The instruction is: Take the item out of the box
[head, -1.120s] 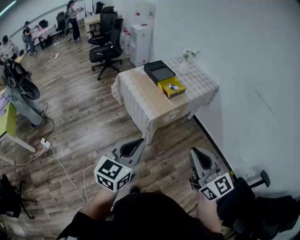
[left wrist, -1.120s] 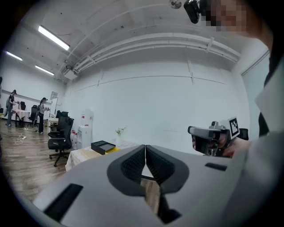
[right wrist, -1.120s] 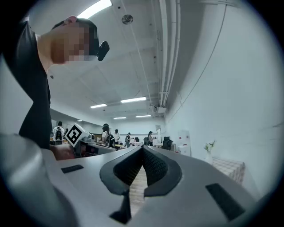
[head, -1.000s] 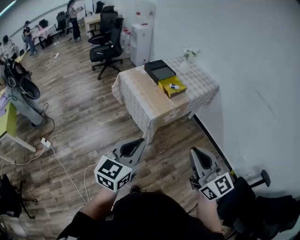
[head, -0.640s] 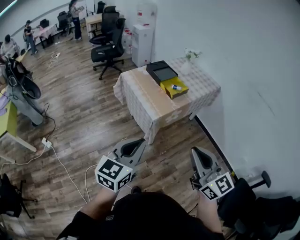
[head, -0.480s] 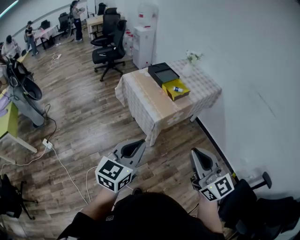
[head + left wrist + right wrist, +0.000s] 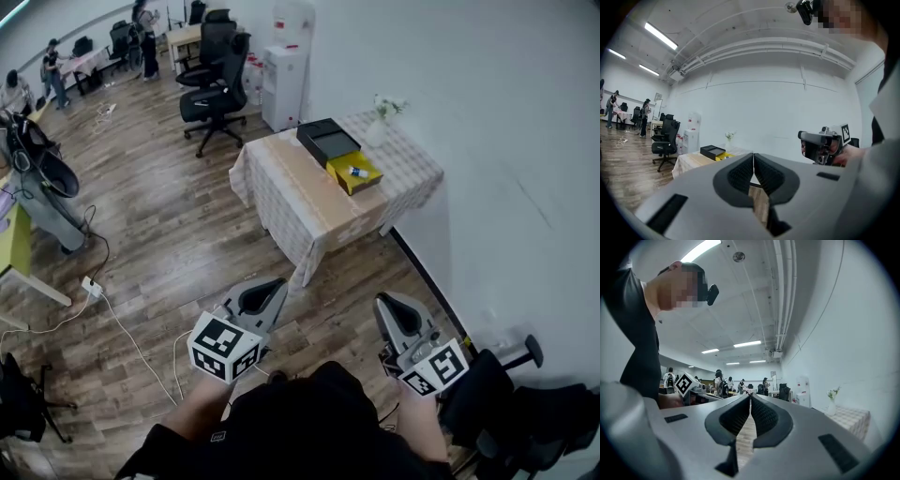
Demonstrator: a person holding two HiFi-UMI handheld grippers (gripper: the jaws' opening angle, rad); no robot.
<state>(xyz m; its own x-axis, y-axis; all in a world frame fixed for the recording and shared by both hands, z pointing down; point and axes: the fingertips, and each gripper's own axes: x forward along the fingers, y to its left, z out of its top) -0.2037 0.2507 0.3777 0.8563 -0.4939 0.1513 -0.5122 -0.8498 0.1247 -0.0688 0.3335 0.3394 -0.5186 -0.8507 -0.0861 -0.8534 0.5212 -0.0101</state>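
A yellow open box (image 7: 357, 172) lies on the cloth-covered table (image 7: 309, 202) by the white wall, with a small white and blue item (image 7: 357, 172) inside it. A black box (image 7: 329, 141) sits just behind it. From the left gripper view the yellow box (image 7: 720, 156) is a small sliver beside the black box (image 7: 710, 152). Both grippers are held close to the person's body, far from the table. My left gripper (image 7: 266, 292) is shut and empty. My right gripper (image 7: 393, 312) is shut and empty too.
A vase of white flowers (image 7: 379, 122) stands on the table's far corner. Black office chairs (image 7: 214, 94) and a white water dispenser (image 7: 287, 75) stand beyond the table. A white cable with a power strip (image 7: 89, 285) lies on the wood floor at left. People stand far off.
The head view has shifted slightly, so the table and boxes sit a little further right and higher. Both grippers stay shut near the body.
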